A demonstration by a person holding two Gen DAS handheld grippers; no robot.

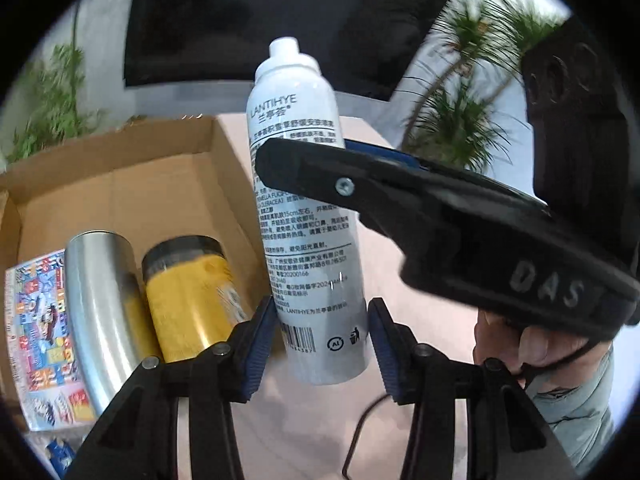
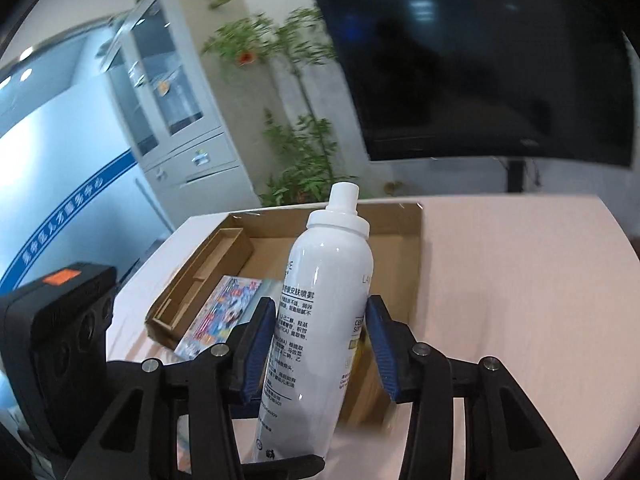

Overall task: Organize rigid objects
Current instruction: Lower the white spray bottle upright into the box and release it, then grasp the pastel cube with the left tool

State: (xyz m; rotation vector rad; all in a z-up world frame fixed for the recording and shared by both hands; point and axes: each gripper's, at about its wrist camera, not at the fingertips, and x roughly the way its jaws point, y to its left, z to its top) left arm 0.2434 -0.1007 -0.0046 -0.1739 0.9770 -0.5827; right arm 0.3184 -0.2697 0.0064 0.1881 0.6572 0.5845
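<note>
Left wrist view: the left gripper (image 1: pixel 322 338) is pinching the base of the white spray bottle (image 1: pixel 298 160), held over the desk (image 1: pixel 420 320); the right gripper (image 1: pixel 304 168) is crossing from three o'clock, covering part of its label. At nine o'clock a steel tumbler (image 1: pixel 96 304), a yellow jar (image 1: pixel 188 300) and a colourful booklet (image 1: pixel 36 332) are lying in the cardboard box (image 1: pixel 132 160), partly cut off.

Right wrist view: the right gripper (image 2: pixel 322 340) is narrowly clamping the bottle's middle, which is hiding the box's (image 2: pixel 412 248) interior. The dark monitor (image 2: pixel 480 60) is blurring at one o'clock.
</note>
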